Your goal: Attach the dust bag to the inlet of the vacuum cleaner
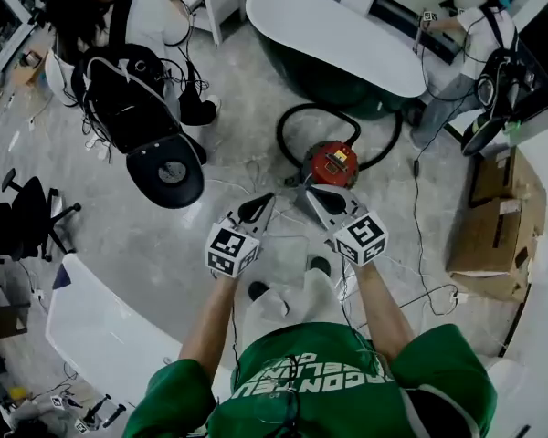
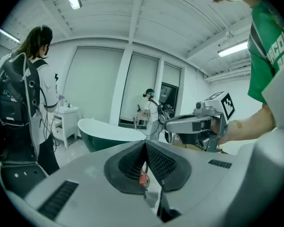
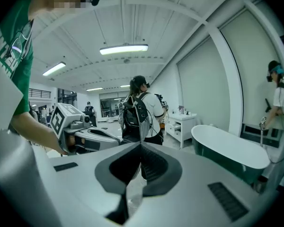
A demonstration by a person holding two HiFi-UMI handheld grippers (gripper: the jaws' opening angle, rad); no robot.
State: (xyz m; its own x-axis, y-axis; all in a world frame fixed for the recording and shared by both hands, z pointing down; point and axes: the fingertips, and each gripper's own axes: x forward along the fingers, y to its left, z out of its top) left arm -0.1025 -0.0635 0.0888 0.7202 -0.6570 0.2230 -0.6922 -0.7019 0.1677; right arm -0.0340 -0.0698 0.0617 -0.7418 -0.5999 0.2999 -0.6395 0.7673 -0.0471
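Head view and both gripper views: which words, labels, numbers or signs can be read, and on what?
No text reads in full.
Green shirt: white lettering, upside down and creased, unreadable.
Vacuum cleaner: yellow label, too small to read.
Cardboard box: white label, too small to read.
Marker cubes on left tool and right tool: black-and-white square patterns, no letters.

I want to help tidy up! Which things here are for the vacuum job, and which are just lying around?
For the job:
- vacuum
- hose
- left gripper and right gripper, both shut and empty
- dust bag: I can't make it out

Just lying about:
- bathtub
- chair
- boxes
- table
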